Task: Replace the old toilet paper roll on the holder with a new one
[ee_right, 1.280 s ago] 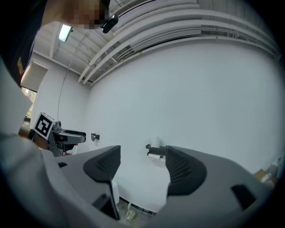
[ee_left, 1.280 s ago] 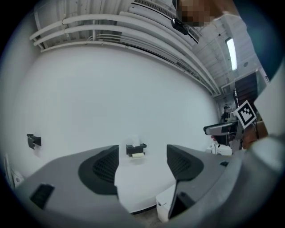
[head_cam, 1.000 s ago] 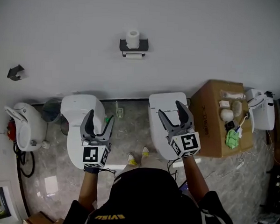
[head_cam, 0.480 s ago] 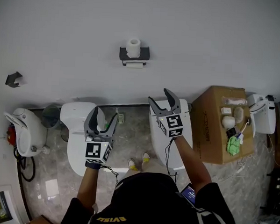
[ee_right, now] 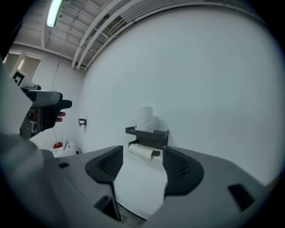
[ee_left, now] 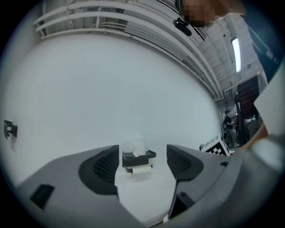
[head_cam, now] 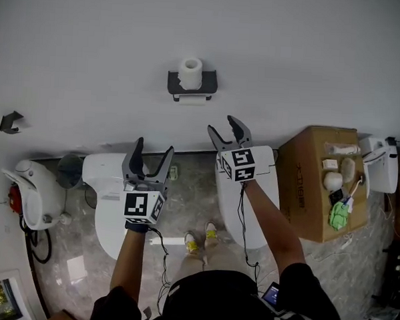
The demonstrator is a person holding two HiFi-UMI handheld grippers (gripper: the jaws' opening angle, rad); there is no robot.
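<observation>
Grey stone floor (head_cam: 184, 212) shows only as a narrow strip between two white toilets (head_cam: 107, 204), and the person's shoes (head_cam: 194, 243) stand in that gap. A cardboard box (head_cam: 309, 175) with small items on top sits just beside the right-hand toilet. Both arms reach forward over the toilets.

The left gripper (head_cam: 154, 147) is above the rear edge of the left-hand toilet, with its jaws wide apart and nothing between them. The right gripper (head_cam: 223, 126) reaches further, and its tips show against the wall (head_cam: 312, 55). Its jaws are also apart and empty, and they have just been closing a little. The grippers are well apart from each other, with free room between and around them.

Beyond them the white wall is open on both sides of the black holder (head_cam: 192, 84), save for a small black hook (head_cam: 10, 122) far off to the left. Neither gripper touches the holder. Each gripper view shows it framed between the jaws, near but clear of them.

The holder has a low-rimmed tray on top and a bar beneath. A full roll (head_cam: 190, 72), white and plump, stands upright on the tray. A thin roll (head_cam: 193, 99) hangs on the bar under the tray. It lies level and is much slimmer than the one above, and the bar's dark tip shows at one end.
</observation>
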